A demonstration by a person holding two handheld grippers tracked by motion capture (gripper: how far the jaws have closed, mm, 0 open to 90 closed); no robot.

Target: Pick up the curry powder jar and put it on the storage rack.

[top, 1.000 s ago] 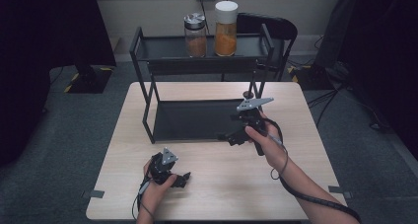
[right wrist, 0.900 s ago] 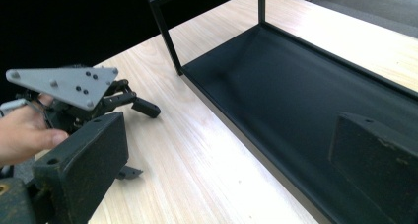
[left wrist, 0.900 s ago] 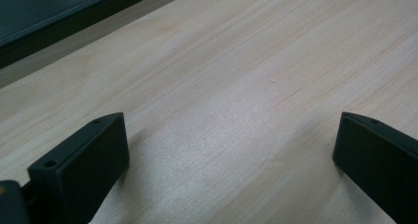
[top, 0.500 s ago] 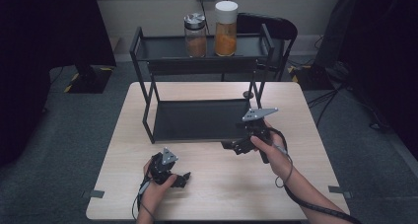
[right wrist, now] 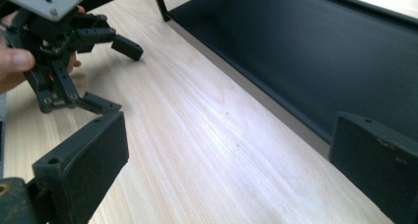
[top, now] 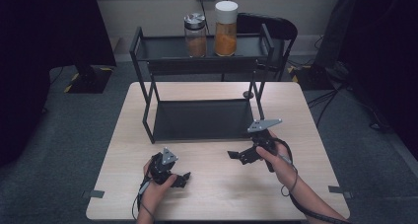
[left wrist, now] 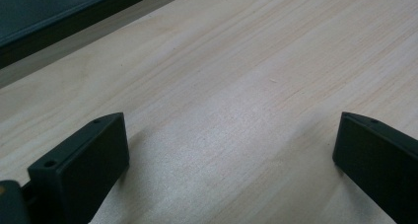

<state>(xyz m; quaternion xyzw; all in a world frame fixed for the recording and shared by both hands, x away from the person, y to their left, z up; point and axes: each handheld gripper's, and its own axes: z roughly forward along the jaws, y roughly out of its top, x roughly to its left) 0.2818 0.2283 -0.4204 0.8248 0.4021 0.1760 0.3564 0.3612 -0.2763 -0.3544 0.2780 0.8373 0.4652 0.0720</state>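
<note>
L gripper [top: 183,178] – near edge of table [top: 118,184], left of centre, resting low on the wood. Jaws spread wide, nothing between them; left gripper view has bare wood grain across the gap.

R gripper [top: 235,156] – farther in, right of centre, just in front of rack's lower shelf [top: 202,120]. Jaws wide apart, empty. Right gripper view: its jaws point across the tabletop twd the L gripper [right wrist: 106,73], shelf's front lip running alongside.

Rack [top: 148,93] – black metal, two levels, stands on far half of table. Lower shelf bare.

Top shelf [top: 162,49], at far edge of rack: two jars side by side, nr touching. Glass jar w/ metal lid [top: 195,34], brownish contents; taller jar w/ white lid [top: 226,28], orange contents. Both upright, well apart from either gripper.

Progress, my read: both jars up on top level, both tools empty-handed and low on the table. Looks like a rest point – either placing is finished or next fetch not yet begun. Can't tell which. If jars are to come down, the whole reach and grasp is left.
</note>
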